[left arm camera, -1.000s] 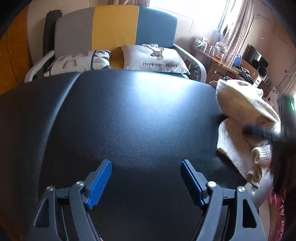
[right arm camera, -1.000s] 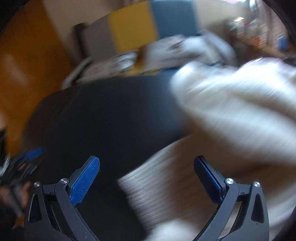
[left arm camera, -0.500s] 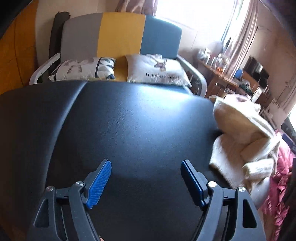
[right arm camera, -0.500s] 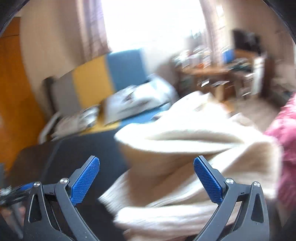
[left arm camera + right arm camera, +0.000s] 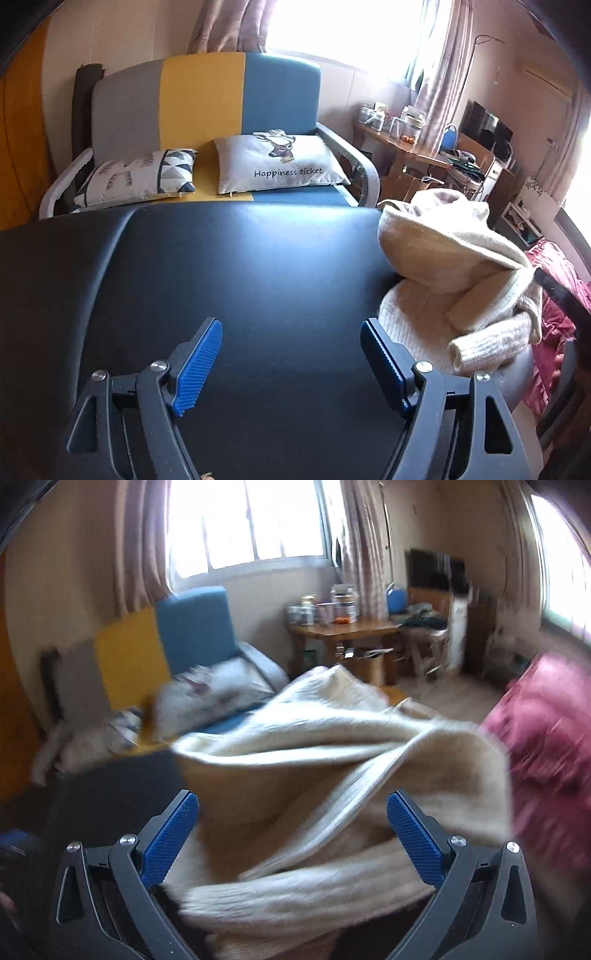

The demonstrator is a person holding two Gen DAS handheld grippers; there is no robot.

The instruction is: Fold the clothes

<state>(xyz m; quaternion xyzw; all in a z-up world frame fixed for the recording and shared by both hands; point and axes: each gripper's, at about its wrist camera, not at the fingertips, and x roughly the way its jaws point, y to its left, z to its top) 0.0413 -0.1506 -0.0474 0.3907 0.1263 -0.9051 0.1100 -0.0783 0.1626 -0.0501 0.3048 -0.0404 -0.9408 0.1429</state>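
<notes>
Sweater (image 5: 443,266), cream knit, sits bunched at the 3 o'clock edge of the black desk (image 5: 240,277) in the left wrist view, one ribbed cuff (image 5: 487,341) drooping toward the rim. Not laid flat, no fold started, likely just dumped there for pickup. Left hand-held gripper (image 5: 291,354) hovers over bare desk, jaws spread wide, nothing between them; sweater is just beside its right finger, at about 2 o'clock. Right hand-held gripper (image 5: 291,834) also spread, empty, facing straight into the sweater heap, which fills the 12 o'clock centre of its view; view is blurred, so contact cannot be told. Probably lining up to take an edge and drag it onto the open desk area. Sofa (image 5: 207,110) with pillows behind at 12, pink cloth (image 5: 546,738) at 3.
</notes>
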